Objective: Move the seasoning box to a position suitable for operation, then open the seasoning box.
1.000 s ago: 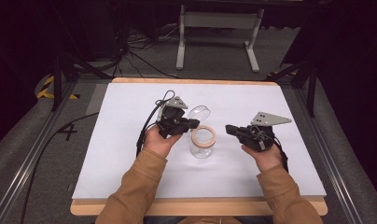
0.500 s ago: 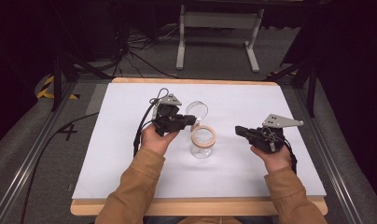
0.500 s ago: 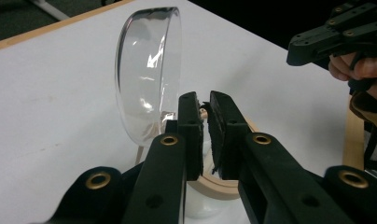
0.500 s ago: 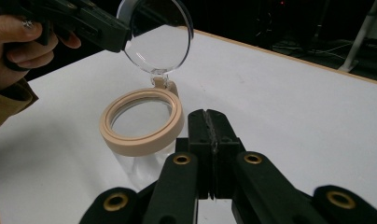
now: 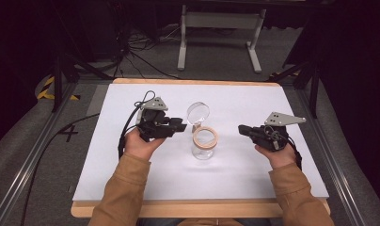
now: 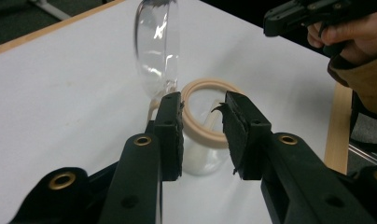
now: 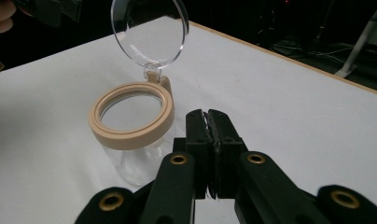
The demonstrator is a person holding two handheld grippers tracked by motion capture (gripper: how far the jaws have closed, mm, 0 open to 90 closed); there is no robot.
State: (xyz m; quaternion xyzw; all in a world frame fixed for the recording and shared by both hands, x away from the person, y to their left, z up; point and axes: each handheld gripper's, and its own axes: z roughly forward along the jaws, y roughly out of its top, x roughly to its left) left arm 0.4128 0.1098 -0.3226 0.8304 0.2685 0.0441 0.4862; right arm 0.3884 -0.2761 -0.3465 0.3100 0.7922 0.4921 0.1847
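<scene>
Left gripper (image 5: 178, 126), black two-jaw tool with a grey three-cornered plate on top: we log it held in the person's left hand (image 5: 140, 143), its jaws parted by a narrow gap with nothing between them. In the left gripper view (image 6: 203, 123) its tips stand just short of the jar's rim, close to it; we cannot tell whether either pad touches.

Right gripper (image 5: 242, 128), same make: we log it in the person's right hand (image 5: 276, 154), jaws pressed together on nothing, as the right gripper view (image 7: 208, 122) shows. It points toward the jar from the right and stands apart from it.

Small clear glass jar with a beige ring collar (image 5: 205, 142): we find it upright near the middle of the table, between the two grippers and nearer the left one. Its mouth is uncovered.

Round clear hinged lid (image 5: 198, 112): we record it swung up and back on the jar's far side, joined to the collar by a small beige hinge (image 7: 152, 74), standing roughly on edge.

White-topped table with a pale wooden edge (image 5: 254, 179): it bears the jar alone.

Tan sleeves (image 5: 124, 188): both forearms enter from the near side.

Black cable (image 5: 127, 132): it loops from the left gripper over the table top.
</scene>
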